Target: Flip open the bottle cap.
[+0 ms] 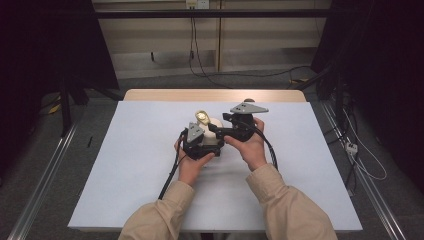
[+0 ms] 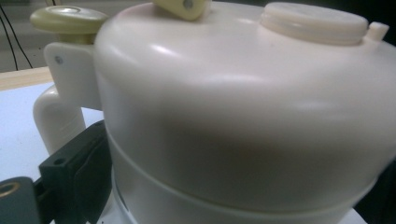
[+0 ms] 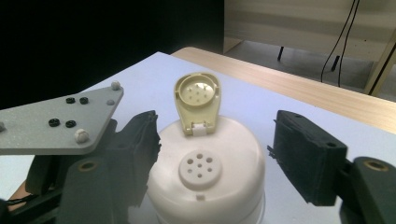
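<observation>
A cream-white round container [image 3: 205,186] stands on the white table [image 1: 125,175]. Its beige flip lid [image 3: 197,100] is tilted up, baring a disc with several holes [image 3: 200,170]. In the high view the container [image 1: 215,123] sits between both hands, lid [image 1: 202,116] raised. My left gripper [image 1: 202,142] has its jaws pressed around the container's body [image 2: 243,116]; one black jaw pad [image 2: 79,172] lies against the side, below a white handle [image 2: 56,112]. My right gripper [image 3: 215,149] is open, its jaws held either side of the container's top, the right-hand one clearly apart from it.
The table's wooden back edge [image 1: 215,95] runs behind the container. Metal rails [image 1: 45,175] flank the table on the floor, with cables [image 1: 360,155] to the right. The left gripper's grey plate [image 3: 56,121] sits close beside the right gripper's jaw.
</observation>
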Demonstrator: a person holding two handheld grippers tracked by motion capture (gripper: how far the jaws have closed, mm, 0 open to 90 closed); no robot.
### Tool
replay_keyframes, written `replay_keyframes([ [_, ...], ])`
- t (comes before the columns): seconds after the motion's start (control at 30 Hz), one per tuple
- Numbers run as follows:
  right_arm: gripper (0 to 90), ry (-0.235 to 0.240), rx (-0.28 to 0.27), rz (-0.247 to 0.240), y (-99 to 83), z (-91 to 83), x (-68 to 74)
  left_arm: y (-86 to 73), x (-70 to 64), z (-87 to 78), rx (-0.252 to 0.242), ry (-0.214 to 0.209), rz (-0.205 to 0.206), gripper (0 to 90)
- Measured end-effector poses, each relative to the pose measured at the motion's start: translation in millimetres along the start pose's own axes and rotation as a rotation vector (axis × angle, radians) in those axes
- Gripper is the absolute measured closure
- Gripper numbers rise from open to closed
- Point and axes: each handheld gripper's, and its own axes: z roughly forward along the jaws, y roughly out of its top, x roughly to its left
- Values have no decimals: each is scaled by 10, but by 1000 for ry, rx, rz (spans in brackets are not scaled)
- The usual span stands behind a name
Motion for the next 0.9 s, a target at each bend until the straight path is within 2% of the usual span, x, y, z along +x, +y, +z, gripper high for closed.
replay_keyframes([
  [0.27,227,12,1,0,-45,-38,-46,0,6,-1,12,-4,5,31],
  [0.4,220,13,6,-3,-78,-64,-52,1,-1,-5,24,1,17,31],
  [0.6,216,10,-2,-3,-100,-114,-68,0,7,-9,29,-3,5,31],
  [0.9,204,5,3,-6,-157,-172,-86,-2,4,-19,44,-5,10,32],
])
